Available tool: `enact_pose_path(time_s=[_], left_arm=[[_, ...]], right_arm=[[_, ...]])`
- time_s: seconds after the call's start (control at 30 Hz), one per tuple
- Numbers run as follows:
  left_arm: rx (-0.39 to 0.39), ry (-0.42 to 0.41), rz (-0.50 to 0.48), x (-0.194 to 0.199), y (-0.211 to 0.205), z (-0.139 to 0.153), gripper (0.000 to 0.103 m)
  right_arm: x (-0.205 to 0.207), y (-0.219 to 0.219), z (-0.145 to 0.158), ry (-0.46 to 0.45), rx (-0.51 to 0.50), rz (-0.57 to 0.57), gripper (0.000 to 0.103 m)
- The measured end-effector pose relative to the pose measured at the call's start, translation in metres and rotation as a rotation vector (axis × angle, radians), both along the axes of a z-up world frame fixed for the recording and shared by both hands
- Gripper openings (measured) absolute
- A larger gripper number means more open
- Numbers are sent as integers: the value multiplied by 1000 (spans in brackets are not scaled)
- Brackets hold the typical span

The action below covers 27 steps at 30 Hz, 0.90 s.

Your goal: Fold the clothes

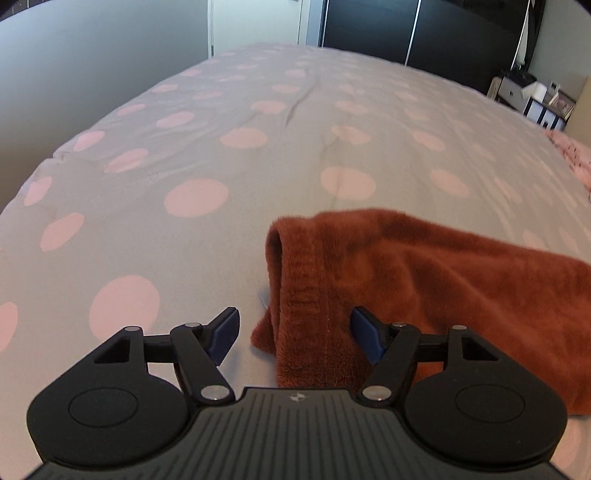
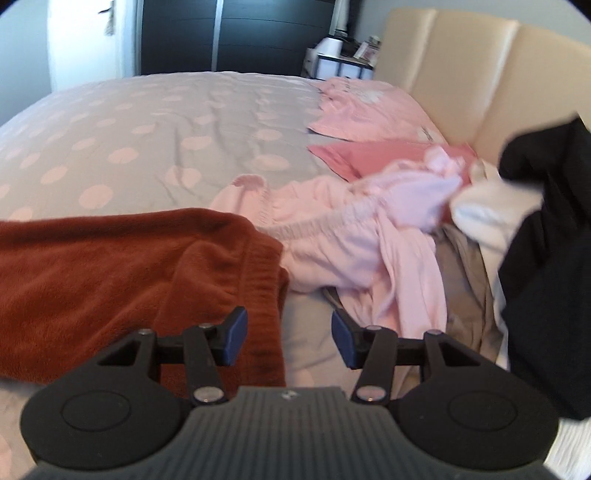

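Rust fleece garment (image 1: 424,295) on dotted bedspread (image 1: 184,147), between parted left gripper (image 1: 295,332) pads.

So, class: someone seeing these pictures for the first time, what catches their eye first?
A rust-red fleece garment lies on the grey bedspread with pink dots, right before both open claws. Beside it, towards the cream headboard, sits a heap of pale pink clothes and a black garment.

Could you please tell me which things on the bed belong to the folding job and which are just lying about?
Part of the job:
- rust fleece garment, lying between both sets of open jaws
- pale pink garment, in the heap to fold
- black garment, in the same heap

Just lying about:
- spotted bedcover
- pink pillows
- cream headboard
- dark wardrobe
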<state>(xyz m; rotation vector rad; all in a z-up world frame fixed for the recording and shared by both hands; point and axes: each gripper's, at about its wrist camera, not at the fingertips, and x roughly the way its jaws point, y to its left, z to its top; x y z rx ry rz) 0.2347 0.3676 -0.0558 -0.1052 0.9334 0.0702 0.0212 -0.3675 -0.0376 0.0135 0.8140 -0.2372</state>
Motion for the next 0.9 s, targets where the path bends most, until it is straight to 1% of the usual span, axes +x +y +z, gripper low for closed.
enact_pose_path(time_s=[0.07, 0.17, 0.23, 0.3, 0.33, 0.37, 0.4, 0.47, 0.5, 0.57, 0.6, 0.63, 0.67, 0.7, 0.8, 0.87, 0.9], left_arm=[[14, 29, 5, 6, -6, -10, 66], [28, 64, 16, 13, -14, -19, 66], [35, 61, 21, 14, -16, -19, 66], [39, 57, 24, 13, -18, -21, 66], [39, 54, 25, 12, -18, -22, 67], [36, 55, 28, 11, -18, -22, 67], [38, 56, 28, 11, -19, -22, 67], [42, 58, 29, 10, -20, -22, 67], [46, 60, 29, 10, -21, -22, 67], [52, 61, 27, 9, -22, -20, 67], [55, 61, 25, 9, -22, -20, 67], [54, 61, 25, 8, -22, -20, 67], [52, 61, 24, 8, -21, -20, 67], [52, 64, 25, 8, -20, -20, 67], [50, 71, 25, 9, -18, -21, 67], [42, 75, 14, 10, -19, -23, 66], [49, 74, 12, 9, -21, -23, 66]], right_arm=[[-6, -12, -9, -9, 90, -48, 54], [-6, -31, -29, -3, 276, -146, 54], [-5, -41, -43, 4, 388, -202, 55], [-5, -50, -59, 7, 523, -249, 58], [-5, -52, -67, 9, 582, -275, 63], [-5, -54, -75, 10, 640, -302, 63], [-2, -54, -83, 16, 685, -315, 64], [5, -49, -96, 45, 723, -329, 65], [9, -45, -99, 53, 719, -334, 63], [16, -36, -103, 66, 704, -345, 49], [19, -31, -98, 63, 661, -333, 44], [23, -26, -91, 59, 610, -317, 36], [23, -22, -82, 42, 571, -309, 33], [21, -20, -72, 14, 548, -299, 32], [18, -22, -43, -26, 405, -225, 29], [19, -17, -40, 29, 194, -135, 29], [20, -14, -44, 60, 148, -115, 29]])
